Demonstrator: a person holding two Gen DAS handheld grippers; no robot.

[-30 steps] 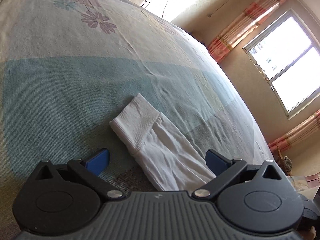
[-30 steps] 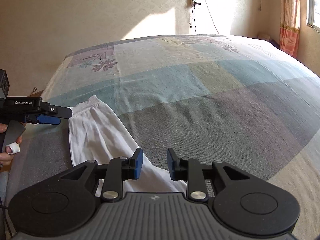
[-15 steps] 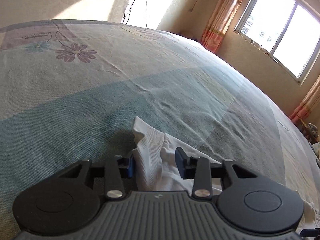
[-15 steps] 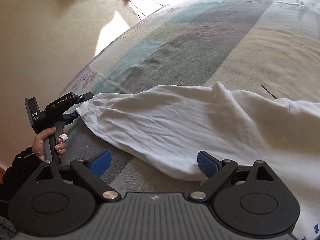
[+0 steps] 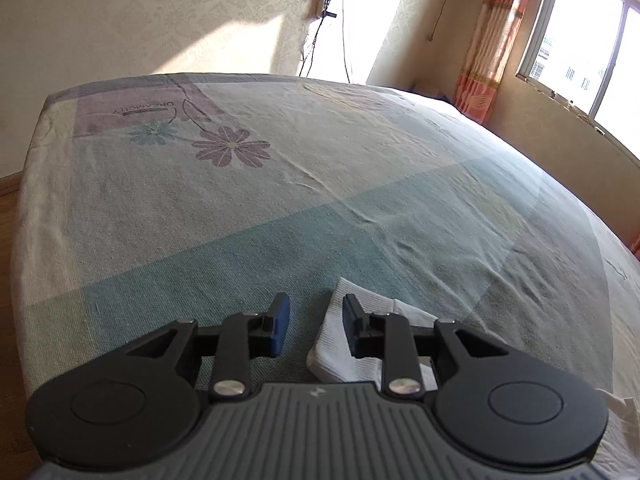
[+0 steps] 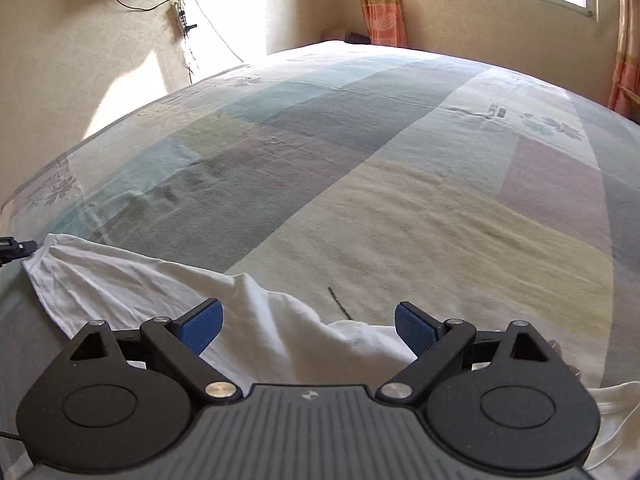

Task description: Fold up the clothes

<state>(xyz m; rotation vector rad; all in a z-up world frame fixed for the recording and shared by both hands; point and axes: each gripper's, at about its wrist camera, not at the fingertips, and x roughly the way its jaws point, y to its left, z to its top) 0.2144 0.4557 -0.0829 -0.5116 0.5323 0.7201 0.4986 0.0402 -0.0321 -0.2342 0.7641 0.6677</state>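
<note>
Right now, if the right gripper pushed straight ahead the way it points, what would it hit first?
Most likely the white garment lying between the open fingers of the right gripper, then the bed beneath; depth is hard to judge.

The bed sheet (image 5: 360, 208) is showing big blocks of soft green, blue, grey, pale yellow and light purple. A purple flower (image 5: 231, 147) and a small blue flower (image 5: 153, 135) are sitting on it. The shirt (image 6: 168, 292) is looking plain white, and its cuff (image 5: 340, 344) is showing thin ribs. The curtain (image 5: 492, 36) is glowing orange and pink in stripes. The gripper pads (image 6: 202, 326) are shining blue on black arms. The wall (image 5: 120, 20) is looking cream.
</note>
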